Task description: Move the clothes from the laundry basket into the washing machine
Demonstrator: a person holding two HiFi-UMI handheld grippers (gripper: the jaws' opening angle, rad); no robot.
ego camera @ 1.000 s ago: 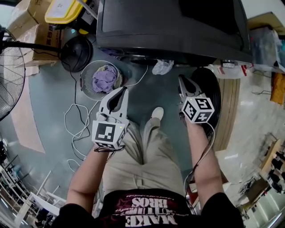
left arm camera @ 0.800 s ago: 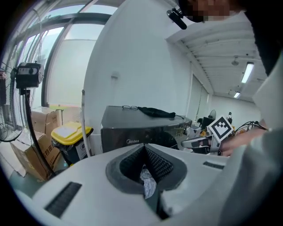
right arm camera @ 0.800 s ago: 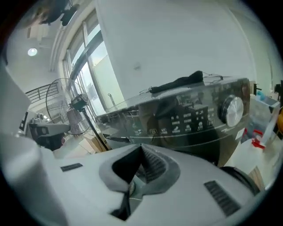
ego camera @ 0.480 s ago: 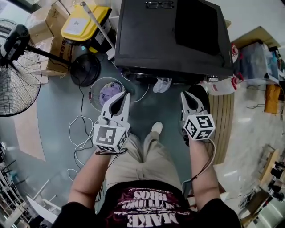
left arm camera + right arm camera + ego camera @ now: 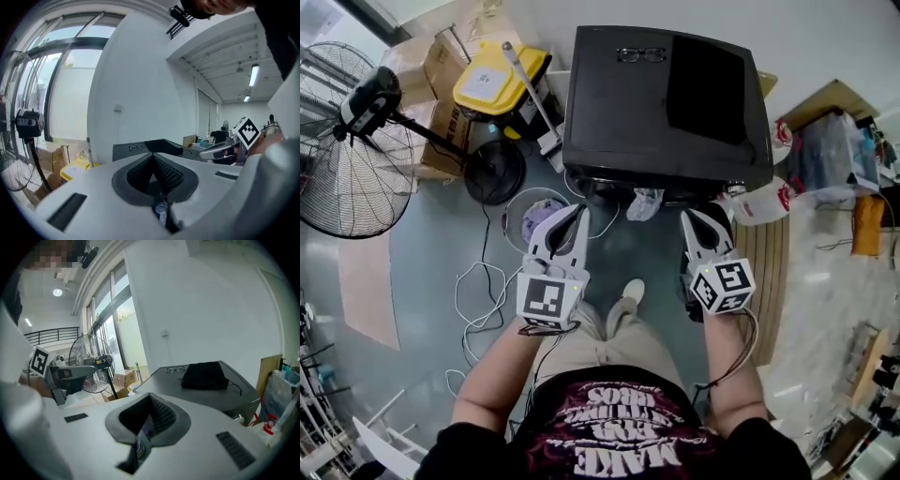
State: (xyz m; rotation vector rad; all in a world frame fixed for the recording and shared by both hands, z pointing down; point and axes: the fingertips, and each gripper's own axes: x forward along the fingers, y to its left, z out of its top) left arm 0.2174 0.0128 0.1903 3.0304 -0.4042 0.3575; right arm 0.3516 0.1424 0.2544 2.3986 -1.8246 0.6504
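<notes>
Washing machine at top of head view. Laundry basket on floor by its left front corner, purple clothes inside. Left gripper held high above basket's edge, right gripper well apart from it. The 2 pairs of jaws clenched tight, nothing btwn. White scrap by machine's foot, poss. a garment.

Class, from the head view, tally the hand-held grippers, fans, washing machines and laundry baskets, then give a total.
left hand-held gripper, right hand-held gripper: 2
fan: 1
washing machine: 1
laundry basket: 1
Total: 5
</notes>
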